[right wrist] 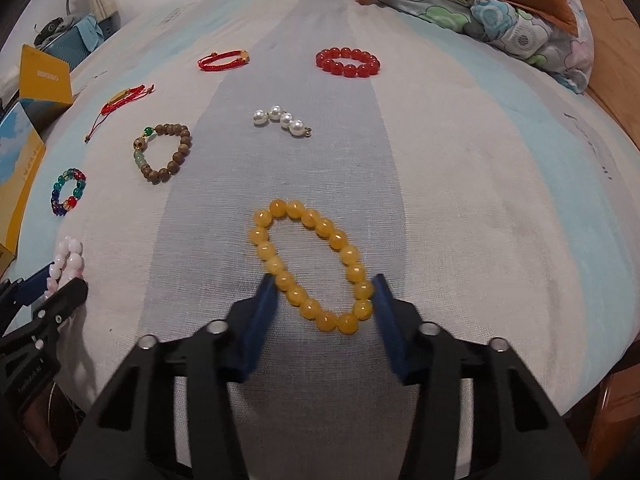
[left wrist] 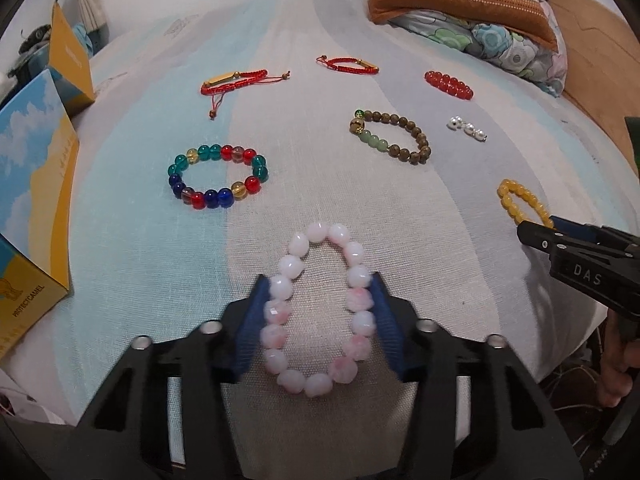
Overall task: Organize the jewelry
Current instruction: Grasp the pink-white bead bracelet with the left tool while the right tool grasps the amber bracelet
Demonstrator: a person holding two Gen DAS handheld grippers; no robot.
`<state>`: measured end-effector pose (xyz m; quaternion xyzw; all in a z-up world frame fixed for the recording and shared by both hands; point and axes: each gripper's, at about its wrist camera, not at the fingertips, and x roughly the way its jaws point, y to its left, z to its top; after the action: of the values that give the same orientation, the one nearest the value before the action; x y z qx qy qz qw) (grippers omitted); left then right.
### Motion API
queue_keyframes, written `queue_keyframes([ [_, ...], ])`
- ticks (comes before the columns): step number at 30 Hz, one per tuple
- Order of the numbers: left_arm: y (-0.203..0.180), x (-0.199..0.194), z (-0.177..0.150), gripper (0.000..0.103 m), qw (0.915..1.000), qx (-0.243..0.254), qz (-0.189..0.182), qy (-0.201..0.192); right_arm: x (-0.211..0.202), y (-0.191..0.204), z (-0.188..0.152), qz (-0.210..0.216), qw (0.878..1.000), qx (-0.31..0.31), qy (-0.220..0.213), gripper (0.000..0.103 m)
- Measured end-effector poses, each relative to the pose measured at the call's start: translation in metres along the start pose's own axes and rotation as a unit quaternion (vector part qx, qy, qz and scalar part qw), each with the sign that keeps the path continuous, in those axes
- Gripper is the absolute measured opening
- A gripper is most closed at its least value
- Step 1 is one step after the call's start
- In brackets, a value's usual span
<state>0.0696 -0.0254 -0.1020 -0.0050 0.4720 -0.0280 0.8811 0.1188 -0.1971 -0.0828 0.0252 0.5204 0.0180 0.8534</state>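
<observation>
The pink-and-white faceted bead bracelet (left wrist: 318, 314) lies on the striped pale blue and cream bed sheet (left wrist: 160, 264) at the lower centre of the left wrist view, squeezed into a long oval; the left gripper (left wrist: 318, 292) pinches it, both blue pads (left wrist: 256, 320) pressing the bead strands from either side. The yellow round-bead bracelet (right wrist: 312, 266) lies at the lower centre of the right wrist view, likewise drawn into an oval; the right gripper (right wrist: 324, 296) clamps its near end, the pads (right wrist: 262, 312) touching the beads on both sides. Beyond, well apart on the sheet, lie a multicoloured glass-bead bracelet (left wrist: 218, 176), a brown wooden-bead bracelet with green beads (left wrist: 394, 136), a short string of four white pearls (right wrist: 283, 121), a red round-bead bracelet (right wrist: 347, 62) and two red cord bracelets with gold tubes (left wrist: 240, 80) (left wrist: 348, 65). A yellow and sky-blue printed carton (left wrist: 34, 204) stands at the left edge. Folded floral and striped bedding (left wrist: 472, 20) occupies the upper right.
</observation>
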Motion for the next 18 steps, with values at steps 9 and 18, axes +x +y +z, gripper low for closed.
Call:
queue_keyframes([
  [9,-0.001,-0.01,0.002,0.021,0.9999,-0.001,-0.014,0.001,-0.002,0.001,0.0,0.003,1.0,-0.002,-0.006,0.018],
  [18,-0.002,-0.02,0.006,0.021,0.9997,-0.005,-0.022,-0.004,-0.013,0.0,0.0,0.009,1.0,-0.002,-0.016,0.01],
])
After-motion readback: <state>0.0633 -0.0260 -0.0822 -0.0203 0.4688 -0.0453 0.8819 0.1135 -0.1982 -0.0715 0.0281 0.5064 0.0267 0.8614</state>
